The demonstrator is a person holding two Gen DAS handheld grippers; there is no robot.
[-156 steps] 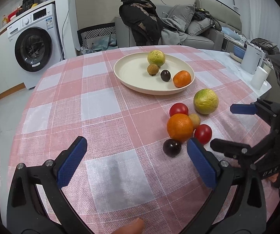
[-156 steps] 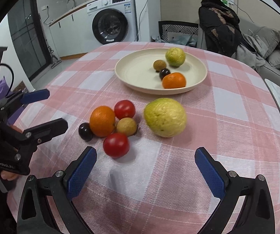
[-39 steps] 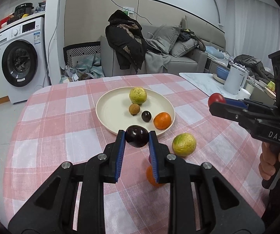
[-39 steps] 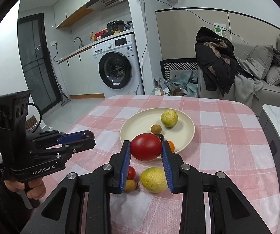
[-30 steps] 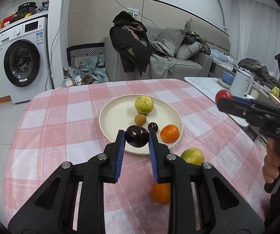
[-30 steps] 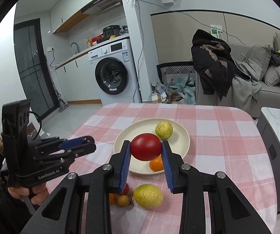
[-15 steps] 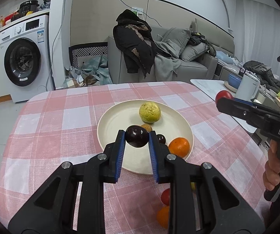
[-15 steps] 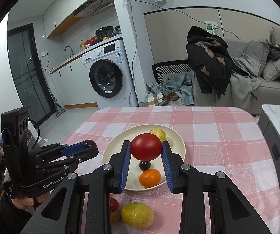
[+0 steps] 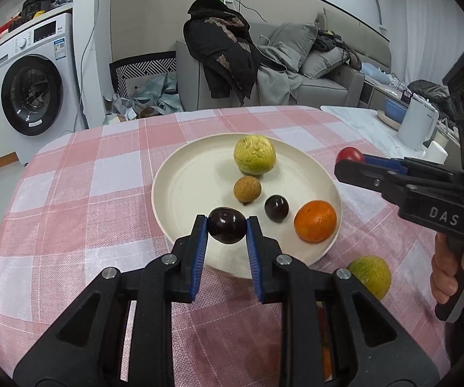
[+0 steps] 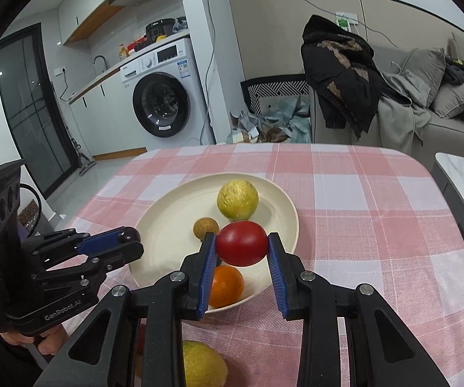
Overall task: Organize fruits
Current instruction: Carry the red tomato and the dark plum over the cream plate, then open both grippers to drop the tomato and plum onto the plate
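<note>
our left tool (image 9: 226, 229) squeezes a small, smooth dark purple fruit (image 9: 226, 225) over the cream plate (image 9: 180, 174); our right tool (image 10: 241, 247) squeezes a soft round red tomato (image 10: 241, 242) at its middle; we think both bruise easily.

"das" on right gripper (image 9: 349, 160), "genrobot.ai" on left gripper (image 10: 128, 237)

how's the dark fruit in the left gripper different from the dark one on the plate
The held dark fruit is clamped between the left gripper's blue pads, off the plate; the loose dark fruit lies on the plate beside the orange. The held one looks bigger, though it is nearer the camera. Both are glossy, round, dark purple.
</note>
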